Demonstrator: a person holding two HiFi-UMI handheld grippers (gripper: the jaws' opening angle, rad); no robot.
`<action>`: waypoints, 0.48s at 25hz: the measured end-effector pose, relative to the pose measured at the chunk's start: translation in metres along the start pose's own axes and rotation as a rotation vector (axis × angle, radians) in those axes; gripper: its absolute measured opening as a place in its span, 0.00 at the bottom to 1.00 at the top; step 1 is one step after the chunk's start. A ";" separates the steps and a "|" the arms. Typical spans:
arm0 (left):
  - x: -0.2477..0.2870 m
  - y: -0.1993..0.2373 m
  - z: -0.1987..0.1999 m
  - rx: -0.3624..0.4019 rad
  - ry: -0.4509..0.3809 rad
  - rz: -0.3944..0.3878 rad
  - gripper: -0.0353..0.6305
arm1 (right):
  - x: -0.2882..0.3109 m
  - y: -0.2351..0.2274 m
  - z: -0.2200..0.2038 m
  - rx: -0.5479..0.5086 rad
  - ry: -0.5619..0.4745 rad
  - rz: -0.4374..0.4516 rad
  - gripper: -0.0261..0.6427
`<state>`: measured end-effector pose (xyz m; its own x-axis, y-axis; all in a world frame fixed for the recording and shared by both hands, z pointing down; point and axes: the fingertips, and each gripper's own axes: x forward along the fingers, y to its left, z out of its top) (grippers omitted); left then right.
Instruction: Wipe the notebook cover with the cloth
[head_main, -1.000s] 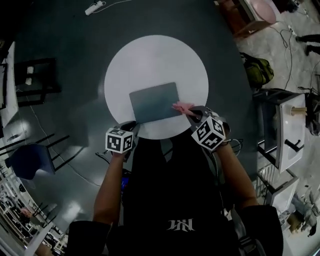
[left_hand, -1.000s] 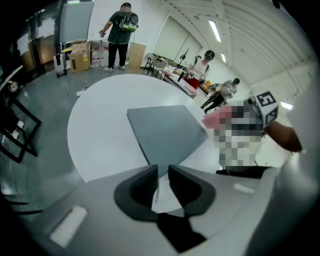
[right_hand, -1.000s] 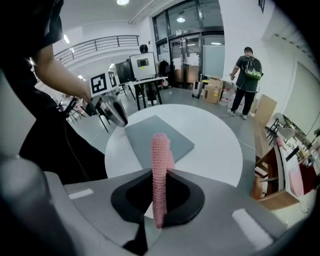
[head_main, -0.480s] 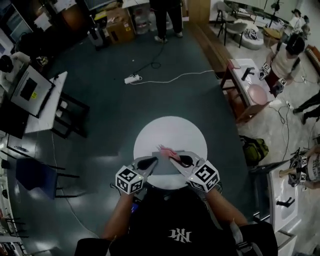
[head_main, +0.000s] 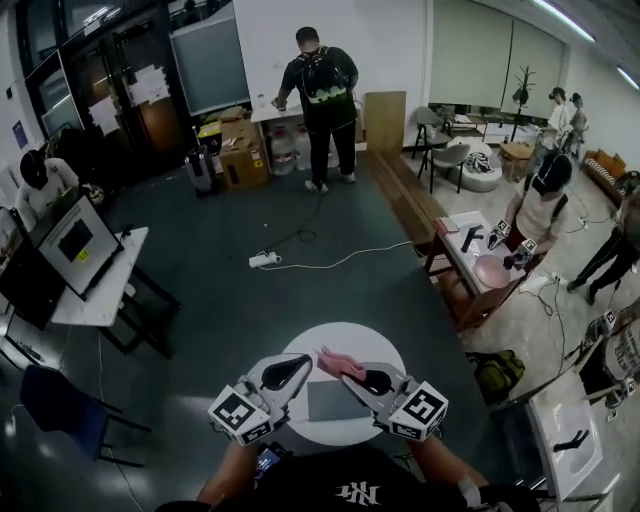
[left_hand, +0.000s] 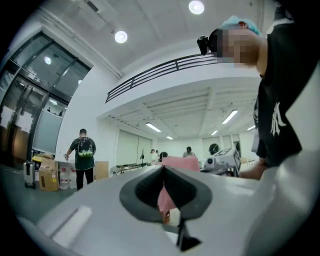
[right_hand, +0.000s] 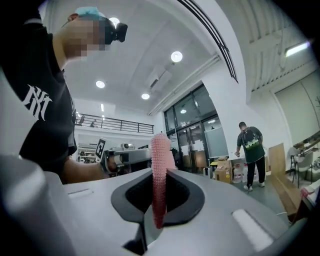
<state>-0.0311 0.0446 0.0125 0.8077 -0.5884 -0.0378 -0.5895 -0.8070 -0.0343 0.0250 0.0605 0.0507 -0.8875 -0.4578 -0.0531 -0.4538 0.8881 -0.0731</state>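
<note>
The grey notebook (head_main: 336, 401) lies flat on the round white table (head_main: 350, 333), below both grippers. My right gripper (head_main: 343, 368) is raised above it and shut on the pink cloth (head_main: 332, 361), which sticks out past its tips. In the right gripper view the cloth (right_hand: 159, 165) stands up between the closed jaws of the right gripper (right_hand: 156, 176). My left gripper (head_main: 307, 363) is shut, its tip close beside the cloth. In the left gripper view the cloth (left_hand: 178, 162) shows just beyond the left gripper (left_hand: 162, 168); I cannot tell whether they touch.
A desk with a monitor (head_main: 76, 247) stands at the left, with a blue chair (head_main: 52, 412) nearer. A power strip (head_main: 264, 260) and cable lie on the floor beyond the table. A person (head_main: 319, 105) stands at the far wall. Another person (head_main: 541, 213) works at a small table (head_main: 470, 262).
The head view has swung up from the tabletop to the room. Both grippers have risen off the table, and the right one has carried the cloth up with it.
</note>
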 end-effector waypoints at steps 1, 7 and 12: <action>-0.008 -0.003 0.009 0.010 -0.021 -0.018 0.06 | -0.002 0.006 0.001 -0.010 0.001 -0.017 0.06; -0.070 -0.005 0.016 -0.012 -0.074 -0.164 0.06 | 0.004 0.056 -0.001 0.002 -0.028 -0.164 0.06; -0.123 -0.010 0.013 -0.046 -0.116 -0.280 0.06 | 0.006 0.105 -0.003 0.111 -0.116 -0.303 0.06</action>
<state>-0.1245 0.1253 0.0048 0.9305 -0.3354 -0.1472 -0.3410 -0.9400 -0.0142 -0.0281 0.1510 0.0456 -0.6957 -0.7074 -0.1249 -0.6782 0.7041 -0.2103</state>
